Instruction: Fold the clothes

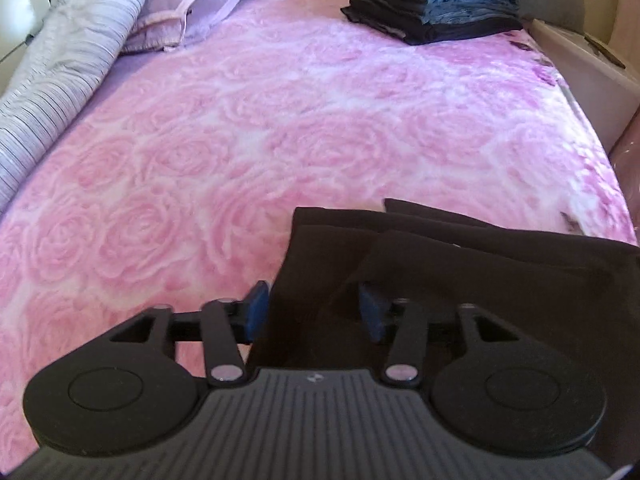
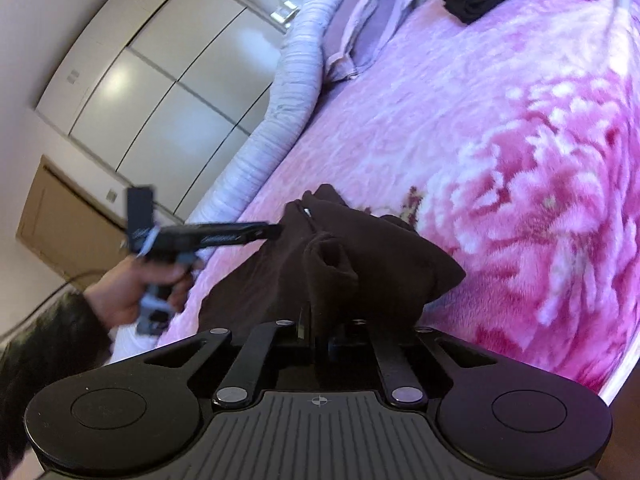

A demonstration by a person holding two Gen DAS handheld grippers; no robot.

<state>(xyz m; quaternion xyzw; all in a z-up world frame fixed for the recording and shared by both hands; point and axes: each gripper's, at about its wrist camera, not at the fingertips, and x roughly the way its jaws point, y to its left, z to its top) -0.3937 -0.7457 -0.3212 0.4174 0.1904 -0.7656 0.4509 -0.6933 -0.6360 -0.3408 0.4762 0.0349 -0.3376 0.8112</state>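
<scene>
Pink surface, left wrist view: a fleece blanket (image 1: 280, 120) with a rose pattern covers the bed and fills most of the frame.
Upper left, left wrist view: a rolled, grey-striped quilt (image 1: 52, 64) lies along the blanket's edge, with a lilac pillow (image 1: 188, 12) just beside it.
Top right, left wrist view: a stack of folded clothes (image 1: 436, 8), black and blue denim, sits on the blanket, well apart from the gripper.
Right edge, left wrist view: a pale bed frame (image 1: 580, 60) borders the blanket.
Task's thing, left wrist view: a dark brown garment (image 1: 460, 264) lies in folds at lower right, on the blanket.
Left gripper (image 1: 316, 312): jaws stand partly apart; a fold of the garment lies between the blue pads (image 1: 256, 308), which do not visibly press on it.
Room, right wrist view: a white wardrobe (image 2: 160, 80) with glossy doors fills the upper left, a brown door (image 2: 60, 216) below it; the frame is tilted.
Surface, right wrist view: the same blanket runs across the right half, the quilt along its left edge, the stack at the top.
Right gripper (image 2: 320, 340): jaws closed tight, pinching the bunched brown garment at lower centre.
Left side, right wrist view: a hand (image 2: 132, 292) in a dark sleeve (image 2: 44, 344) holds the other gripper, blurred, its tip touching the garment's far edge.
</scene>
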